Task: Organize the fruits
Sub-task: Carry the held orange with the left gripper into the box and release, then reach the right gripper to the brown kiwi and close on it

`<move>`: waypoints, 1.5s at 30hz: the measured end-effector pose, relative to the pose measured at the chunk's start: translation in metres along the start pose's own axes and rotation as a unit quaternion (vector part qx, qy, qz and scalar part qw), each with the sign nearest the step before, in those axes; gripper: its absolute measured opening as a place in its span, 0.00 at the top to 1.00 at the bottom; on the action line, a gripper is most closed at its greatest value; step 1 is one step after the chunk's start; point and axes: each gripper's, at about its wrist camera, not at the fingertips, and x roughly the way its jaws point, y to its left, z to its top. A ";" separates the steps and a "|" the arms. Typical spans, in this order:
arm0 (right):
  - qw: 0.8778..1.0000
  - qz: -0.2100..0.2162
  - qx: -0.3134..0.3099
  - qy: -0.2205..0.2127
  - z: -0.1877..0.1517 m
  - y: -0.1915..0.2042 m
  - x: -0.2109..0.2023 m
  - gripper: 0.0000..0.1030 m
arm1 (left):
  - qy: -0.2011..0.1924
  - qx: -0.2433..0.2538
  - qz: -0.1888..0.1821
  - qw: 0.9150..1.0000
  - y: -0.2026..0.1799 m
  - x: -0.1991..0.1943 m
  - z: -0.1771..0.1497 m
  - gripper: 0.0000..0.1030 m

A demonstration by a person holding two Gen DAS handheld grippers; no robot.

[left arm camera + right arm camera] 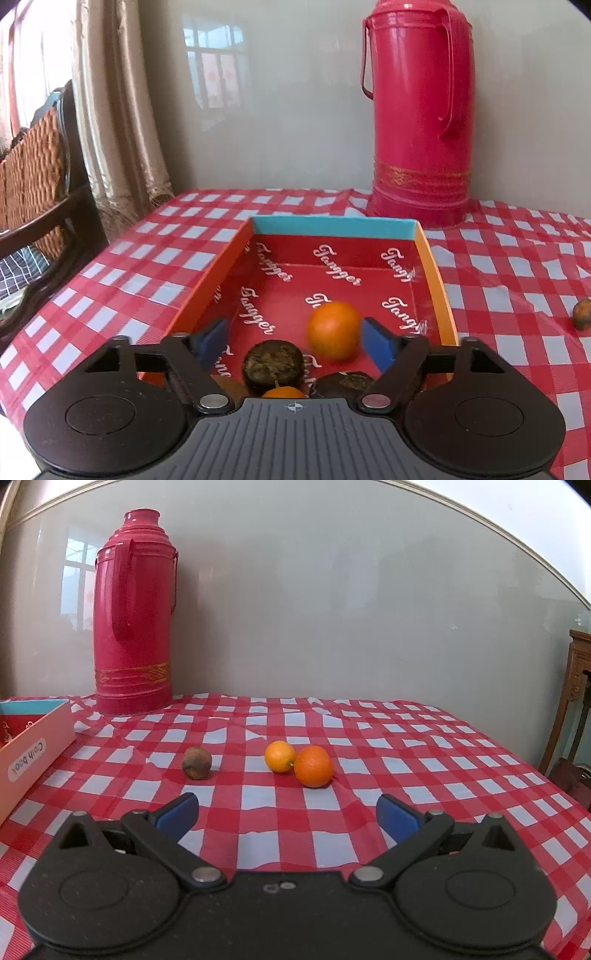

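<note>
red-and-white checked cloth (258,797) covers the table. left gripper (295,341) hangs spread wide over the box (436,266) at lower centre, an orange (334,330) loose between its fingers. right gripper (288,818) gapes empty below two oranges (313,766) at mid-frame.

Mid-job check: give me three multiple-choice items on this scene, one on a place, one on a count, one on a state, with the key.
1. Where is the tall pink thermos flask?
A. inside the box
B. on the checked cloth by the wall
C. on the chair

2. How many fruits lie loose on the red-and-white checked tablecloth ahead of the right gripper?
A. one
B. three
C. five

3. How does the left gripper stand over the orange cardboard box?
A. open, with the bright orange fruit loose between its fingers
B. shut on a dark fruit
C. out of view

Key: B, it stands behind the box; B, one brown fruit and two orange ones; A, both pads are clear of the fruit.
</note>
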 end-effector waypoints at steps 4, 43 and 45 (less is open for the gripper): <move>1.000 0.007 -0.002 -0.004 0.001 0.003 -0.001 0.05 | -0.014 -0.010 -0.002 1.000 0.006 -0.013 0.002 0.13; 0.989 0.115 0.022 0.085 0.042 0.038 0.068 0.35 | -0.103 -0.138 0.170 0.970 0.120 -0.075 -0.071 0.00; 0.988 0.116 0.029 0.097 0.046 0.037 0.078 0.43 | -0.102 -0.142 0.176 0.969 0.125 -0.074 -0.072 0.00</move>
